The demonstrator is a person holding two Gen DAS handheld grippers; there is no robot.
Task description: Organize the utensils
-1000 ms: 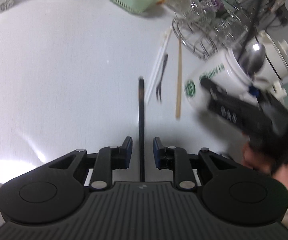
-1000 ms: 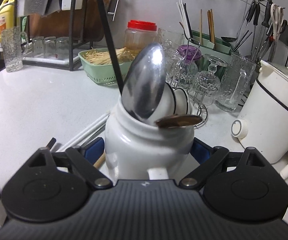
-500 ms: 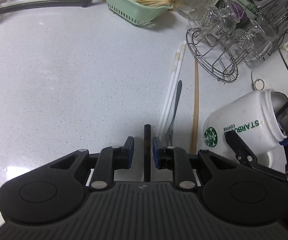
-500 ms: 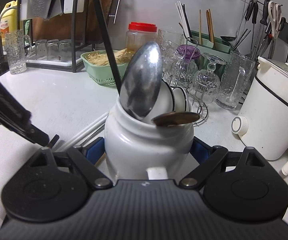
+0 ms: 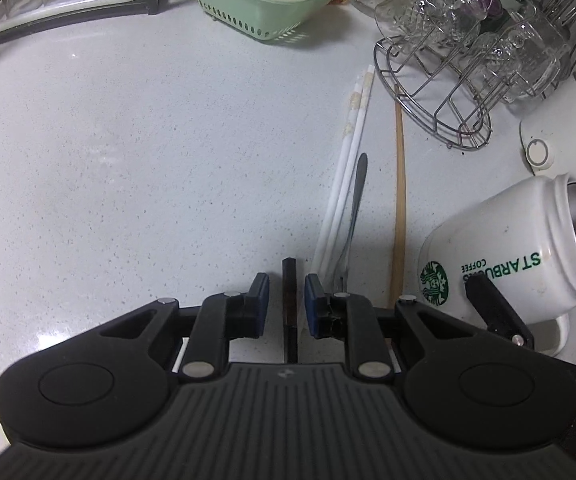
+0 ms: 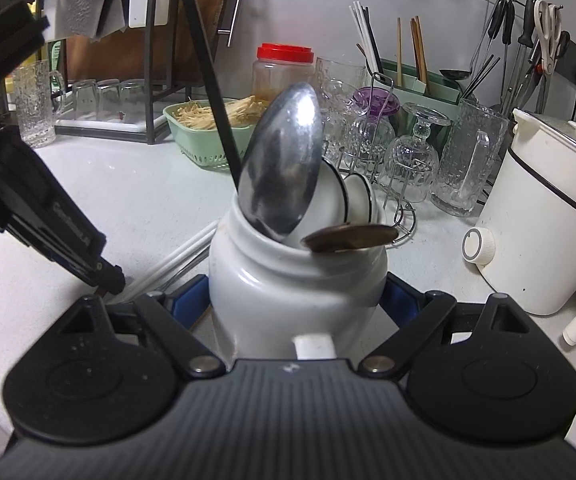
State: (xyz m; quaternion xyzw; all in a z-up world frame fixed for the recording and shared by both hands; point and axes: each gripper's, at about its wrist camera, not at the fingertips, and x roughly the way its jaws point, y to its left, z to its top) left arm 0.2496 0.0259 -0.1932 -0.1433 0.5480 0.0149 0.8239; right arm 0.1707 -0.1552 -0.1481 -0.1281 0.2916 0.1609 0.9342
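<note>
speckled white countertop (image 5: 128, 160) is carrying a white starbucks mug (image 6: 295, 280), which the right gripper (image 6: 295, 300) is clamping, tilted, with a steel spoon (image 6: 284, 160) and brown wooden spoon (image 6: 349, 238) in it. only the left wrist view is showing its green logo. left gripper (image 5: 286, 300), jaws slightly parted, is straddling a dark flat stick (image 5: 289, 296) beside white chopsticks (image 5: 347, 168); grip unclear.

My own housing hid the near end of the dark chopstick (image 5: 289, 292) between my left fingers (image 5: 259, 298) — and the white mug (image 6: 295, 280) covered the spoon (image 6: 282, 160) handle; its own base ran under the right housing.
</note>
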